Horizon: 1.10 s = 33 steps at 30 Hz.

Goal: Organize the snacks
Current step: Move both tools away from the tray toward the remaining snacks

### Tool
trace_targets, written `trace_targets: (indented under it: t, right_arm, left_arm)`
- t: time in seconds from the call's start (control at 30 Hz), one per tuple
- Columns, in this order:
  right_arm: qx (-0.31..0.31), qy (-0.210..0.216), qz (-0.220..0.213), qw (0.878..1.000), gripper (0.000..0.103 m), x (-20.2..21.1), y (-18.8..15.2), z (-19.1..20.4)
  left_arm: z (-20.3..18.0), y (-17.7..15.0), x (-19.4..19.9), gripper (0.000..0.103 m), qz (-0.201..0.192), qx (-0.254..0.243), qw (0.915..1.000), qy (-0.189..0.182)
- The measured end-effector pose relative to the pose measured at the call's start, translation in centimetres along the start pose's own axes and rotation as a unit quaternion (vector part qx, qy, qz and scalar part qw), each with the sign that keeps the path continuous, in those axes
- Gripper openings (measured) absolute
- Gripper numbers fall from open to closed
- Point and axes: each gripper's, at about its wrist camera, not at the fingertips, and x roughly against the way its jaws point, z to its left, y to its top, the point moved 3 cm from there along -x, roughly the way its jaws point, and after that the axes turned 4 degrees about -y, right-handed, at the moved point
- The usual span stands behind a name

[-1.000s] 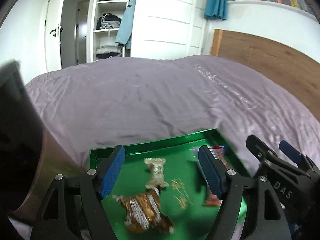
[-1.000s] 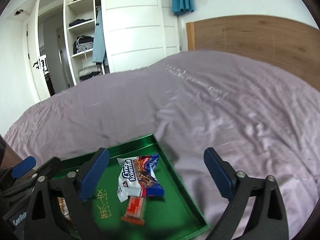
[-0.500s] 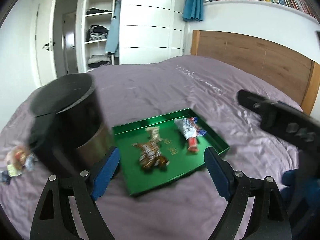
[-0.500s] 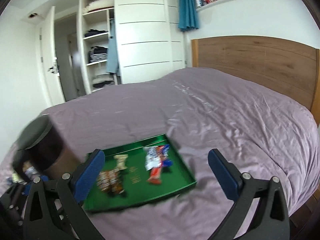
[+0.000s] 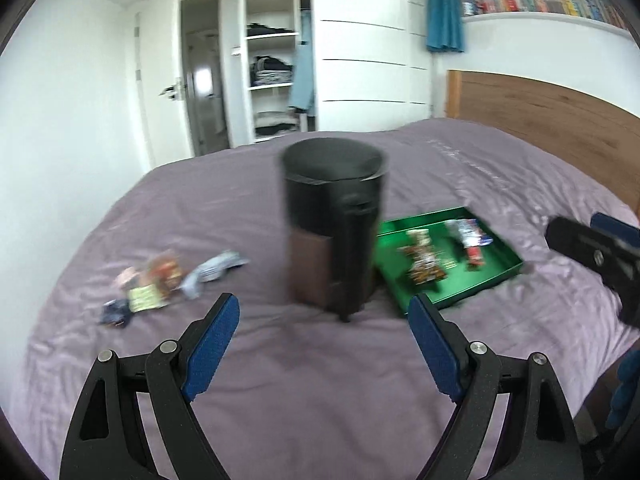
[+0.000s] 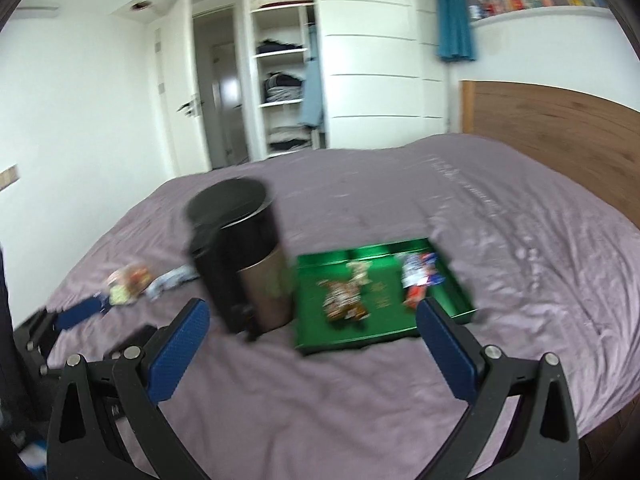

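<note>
Left wrist view: my left claw (image 5: pixel 324 344) gapes wide and empty above the lilac-sheeted bed (image 5: pixel 304 392). My right claw (image 6: pixel 312 340) is just as wide, gripping nothing. Loose wrapped snacks (image 5: pixel 160 284) lie left of the tall black cylindrical bin (image 5: pixel 334 224); more sit in the shallow green metal tray (image 5: pixel 496 276).

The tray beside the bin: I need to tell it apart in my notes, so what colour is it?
The tray is shiny green, clearest in the right wrist view.
</note>
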Motion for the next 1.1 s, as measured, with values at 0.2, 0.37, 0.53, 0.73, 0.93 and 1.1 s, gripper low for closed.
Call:
trace_targets:
  t: [0.2,0.37,0.53,0.73,0.93,1.1]
  right_arm:
    - [0.049,0.069,0.032,0.996,0.103,-0.5,-2.2,7.0]
    - [0.083,0.114,0.052,0.989,0.103,-1.8,-3.3,12.4]
    - [0.102,0.147,0.074,0.981,0.103,-4.5,-4.0,17.3]
    - [0.102,0.166,0.096,0.976,0.103,-8.7,-4.2,21.3]
    - [0.113,0.169,0.108,0.973,0.103,-12.9,-4.0,23.8]
    - [0.108,0.162,0.119,0.974,0.103,-16.7,-3.8,24.9]
  left_arm:
    - [6.7,-2.4,2.1,0.083,0.008,0.033,0.9978,0.057]
    - [13.0,-4.4,2.6,0.083,0.020,0.064,0.9919,0.108]
    - [20.4,-6.3,2.0,0.083,0.040,0.119,0.9804,0.152]
    - [27.5,-7.8,0.2,0.083,0.057,0.190,0.9618,0.188]
    - [31.3,-8.7,-2.8,0.083,0.075,0.218,0.9529,0.198]
    - [32.1,-8.3,-6.1,0.083,0.084,0.187,0.9649,0.164]
